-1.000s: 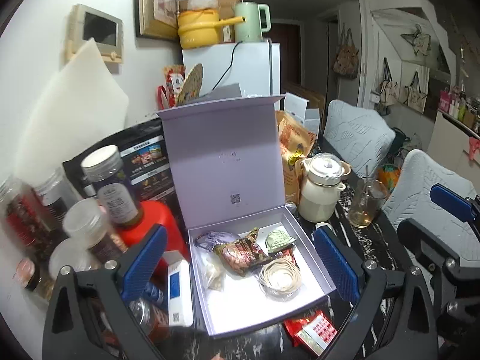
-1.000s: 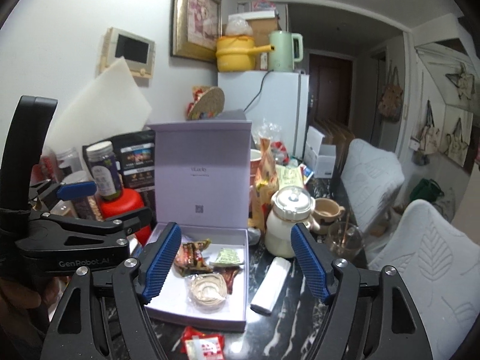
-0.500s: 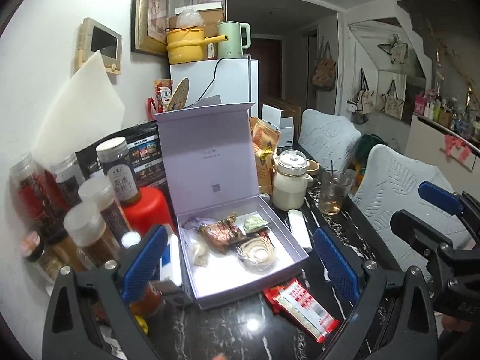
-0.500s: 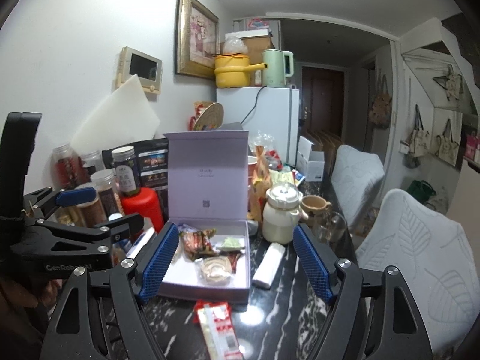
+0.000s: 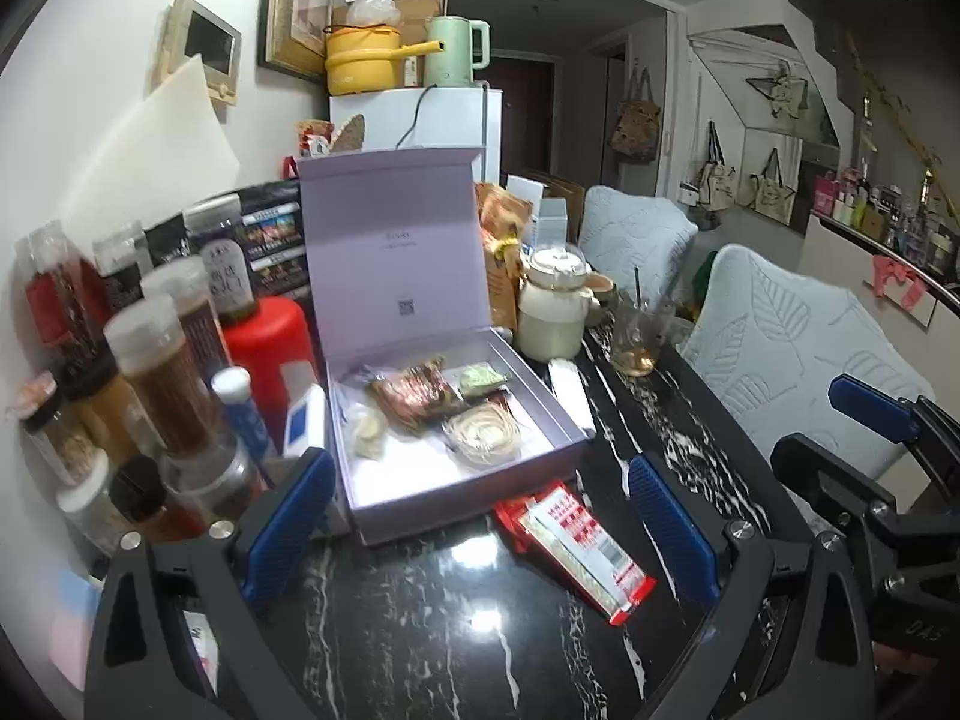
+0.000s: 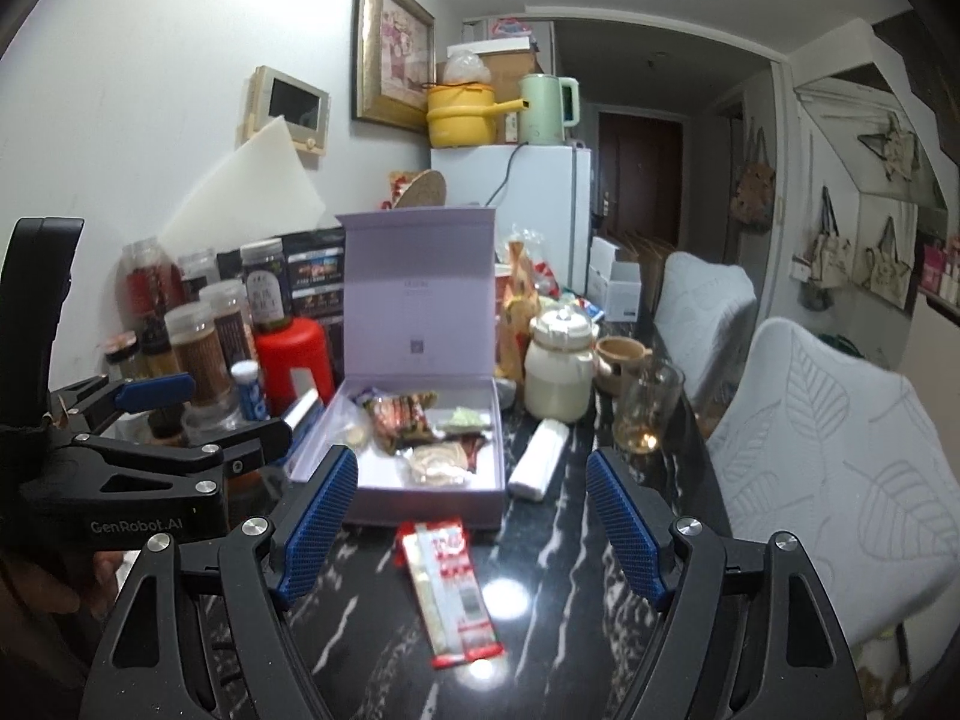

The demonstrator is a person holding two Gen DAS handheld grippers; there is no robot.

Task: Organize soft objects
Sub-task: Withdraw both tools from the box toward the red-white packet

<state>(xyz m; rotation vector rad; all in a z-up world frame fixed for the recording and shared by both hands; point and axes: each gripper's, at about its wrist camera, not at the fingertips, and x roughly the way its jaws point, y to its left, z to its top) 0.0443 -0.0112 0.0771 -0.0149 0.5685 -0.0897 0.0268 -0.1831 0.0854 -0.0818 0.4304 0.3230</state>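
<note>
Lilac box (image 5: 456, 480), lid raised, is set on the black marbled desk (image 5: 420, 630); snack packets (image 5: 420, 396) are held inside. Red-and-white packet (image 6: 450, 588) is laid on the desk just near of the box. Left hand-held gripper (image 5: 480, 528) and right hand-held gripper (image 6: 474, 531) are held apart, nothing between the pads. Jars (image 5: 162, 372) are ranged at the left.

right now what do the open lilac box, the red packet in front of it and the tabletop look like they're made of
Lilac box: probably rigid paperboard, matte; its hinged lid stands stiffly upright with crisp edges.
Red packet: likely plastic film, glossy, with a printed face and a flat sealed end.
Tabletop: black with white veins, polished; it mirrors the ceiling light. Marble or an imitation, can't tell.
</note>
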